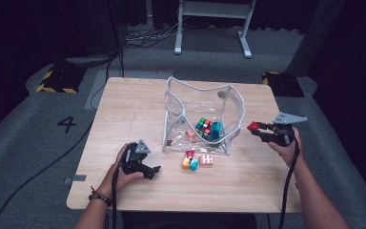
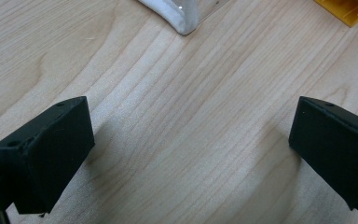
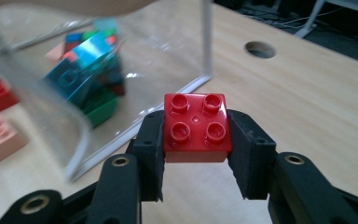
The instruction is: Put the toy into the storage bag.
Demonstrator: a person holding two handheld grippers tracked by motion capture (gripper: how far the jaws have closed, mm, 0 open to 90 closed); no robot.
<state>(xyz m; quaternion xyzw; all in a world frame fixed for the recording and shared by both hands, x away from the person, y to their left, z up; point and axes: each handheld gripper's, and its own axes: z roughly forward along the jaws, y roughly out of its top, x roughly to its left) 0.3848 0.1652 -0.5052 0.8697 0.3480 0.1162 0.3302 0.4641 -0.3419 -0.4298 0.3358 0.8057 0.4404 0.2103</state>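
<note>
Your right gripper (image 3: 196,140) is clamped on a red brick (image 3: 196,127), one jaw on each side wall. The brick is square, so it has no long axis; its four studs face up and toward the camera. You hold it above the table (image 1: 124,109), just right of the clear bag (image 1: 202,119). Your left gripper (image 2: 186,149) rests low over bare wood, jaws wide apart and holding nothing.
</note>
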